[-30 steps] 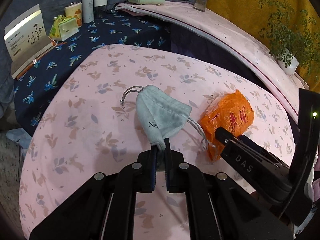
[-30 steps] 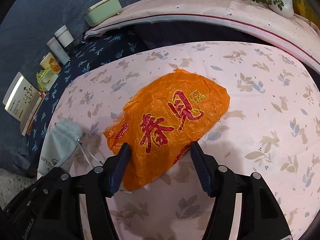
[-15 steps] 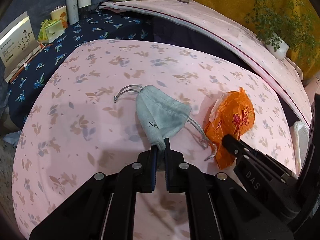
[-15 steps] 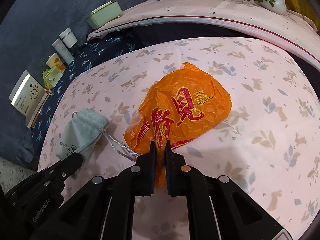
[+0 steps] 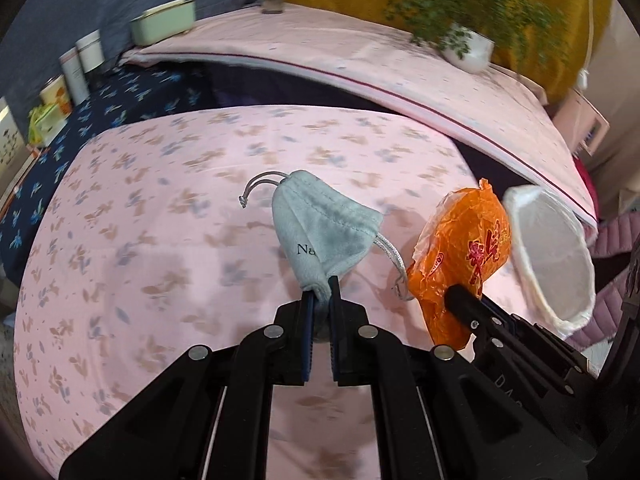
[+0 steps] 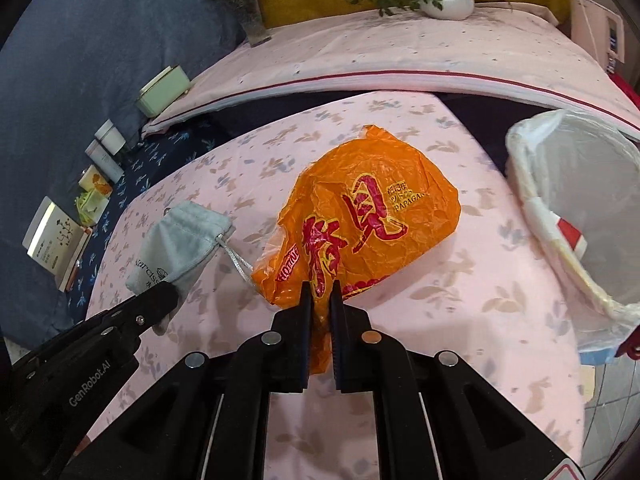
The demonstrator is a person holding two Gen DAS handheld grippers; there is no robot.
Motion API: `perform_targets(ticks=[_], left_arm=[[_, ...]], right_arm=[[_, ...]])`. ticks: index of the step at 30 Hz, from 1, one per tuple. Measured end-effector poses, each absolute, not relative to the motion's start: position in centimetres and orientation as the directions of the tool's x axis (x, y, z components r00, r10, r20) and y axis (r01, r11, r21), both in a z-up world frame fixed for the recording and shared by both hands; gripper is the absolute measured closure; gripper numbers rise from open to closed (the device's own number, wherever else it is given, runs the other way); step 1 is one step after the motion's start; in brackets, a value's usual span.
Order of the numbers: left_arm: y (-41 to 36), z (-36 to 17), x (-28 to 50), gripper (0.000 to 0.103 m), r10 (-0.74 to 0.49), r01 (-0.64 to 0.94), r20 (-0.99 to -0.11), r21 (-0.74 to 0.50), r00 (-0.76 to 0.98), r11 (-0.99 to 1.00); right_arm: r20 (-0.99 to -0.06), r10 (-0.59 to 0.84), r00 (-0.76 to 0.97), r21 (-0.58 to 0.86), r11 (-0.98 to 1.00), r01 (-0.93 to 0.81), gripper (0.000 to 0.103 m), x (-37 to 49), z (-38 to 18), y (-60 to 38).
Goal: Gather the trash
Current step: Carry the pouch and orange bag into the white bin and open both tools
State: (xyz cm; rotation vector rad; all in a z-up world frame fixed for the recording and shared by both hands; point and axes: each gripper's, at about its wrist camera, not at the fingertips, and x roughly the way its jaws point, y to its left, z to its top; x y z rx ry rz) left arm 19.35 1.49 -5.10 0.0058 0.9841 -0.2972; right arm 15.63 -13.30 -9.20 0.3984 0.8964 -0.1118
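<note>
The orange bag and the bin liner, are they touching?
Apart. The right wrist view shows pink cloth between the orange bag and the bin liner.

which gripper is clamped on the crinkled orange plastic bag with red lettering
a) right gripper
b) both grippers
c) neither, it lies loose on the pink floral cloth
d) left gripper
a: in the right wrist view the right gripper has its jaws shut on the lower edge of the crinkled orange plastic bag, while the left gripper pinches the grey drawstring pouch.
</note>
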Motion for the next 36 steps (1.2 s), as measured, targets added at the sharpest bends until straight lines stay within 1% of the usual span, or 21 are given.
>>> perform_targets(ticks=[8,19,26,32,35,36], left_arm=[[-7.2,-3.3,16.4,0.097,-0.3,0.384,-0.807,-0.098,0.51,0.918],[-16.2,-2.3,13.8,0.097,-0.363,0.517,-0.802,-0.08,0.474,0.852],[-20.6,-2.4,14.1,0.096,-0.417,0.566,-0.809,-0.129,0.415,0.814],[-23.1,-2.7,15.0,0.093,-0.44,0.58,-0.809,-0.156,0.389,0.799],[-23.9,-2.9,15.7,0.089,-0.441,0.574,-0.809,-0.162,0.388,0.802],[-24.1,-3.0,15.9,0.084,-0.437,0.571,-0.81,-0.159,0.392,0.806]], right_arm=[[-0.745,-0.002,0.667,0.314,0.881,0.354,0.095,11.0,-7.1,-21.0],[-0.726,-0.086,0.683,0.316,0.839,0.442,0.095,6.3,-6.1,-28.4],[-0.728,-0.123,0.674,0.32,0.809,0.494,0.095,4.6,-6.5,-32.3],[-0.738,-0.14,0.66,0.317,0.792,0.522,0.095,4.3,-7.1,-34.7],[-0.74,-0.144,0.657,0.314,0.789,0.528,0.095,4.7,-7.4,-35.5],[-0.74,-0.145,0.657,0.314,0.789,0.529,0.095,4.8,-7.4,-35.7]])
